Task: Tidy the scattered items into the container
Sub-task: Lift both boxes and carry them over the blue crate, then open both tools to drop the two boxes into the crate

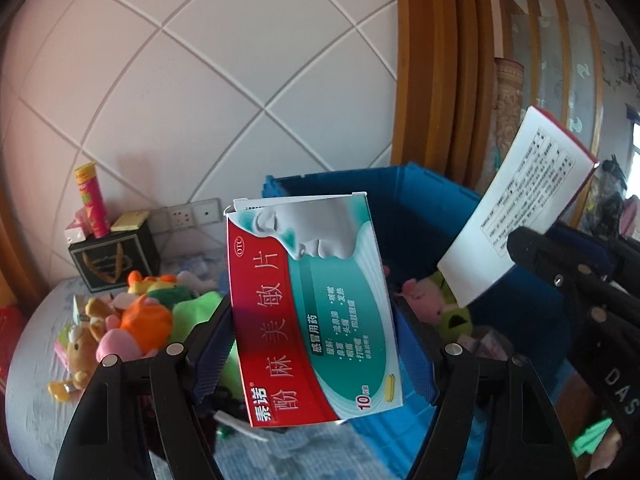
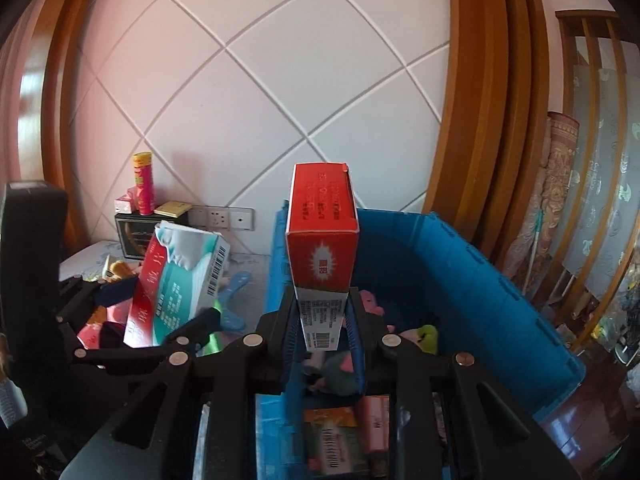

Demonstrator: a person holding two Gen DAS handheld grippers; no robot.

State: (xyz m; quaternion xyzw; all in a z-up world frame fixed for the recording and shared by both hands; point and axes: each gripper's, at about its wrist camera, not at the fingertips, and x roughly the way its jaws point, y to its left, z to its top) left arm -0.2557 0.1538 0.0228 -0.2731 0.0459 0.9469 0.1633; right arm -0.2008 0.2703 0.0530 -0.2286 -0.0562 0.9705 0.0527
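In the left wrist view my left gripper [image 1: 316,360] is shut on a red and teal medicine box [image 1: 312,304], held upright in front of the blue crate [image 1: 420,196]. My right gripper [image 2: 324,332] is shut on a narrow red and white box [image 2: 323,232], which stands on end over the blue crate [image 2: 480,248]. Each gripper shows in the other view: the right gripper [image 1: 532,248] with its red and white box [image 1: 516,200] at the right, the left gripper [image 2: 164,308] with the teal box [image 2: 176,280] at the left. Plush toys [image 2: 424,336] and small packets [image 2: 340,440] lie inside the crate.
A heap of plush toys [image 1: 136,320] lies on the pale bedsheet left of the crate. Behind them a black box [image 1: 116,256] carries a pink and yellow tube [image 1: 92,200]. Wall sockets [image 1: 200,212] and a tiled wall stand behind; wooden frames [image 2: 480,120] rise at the right.
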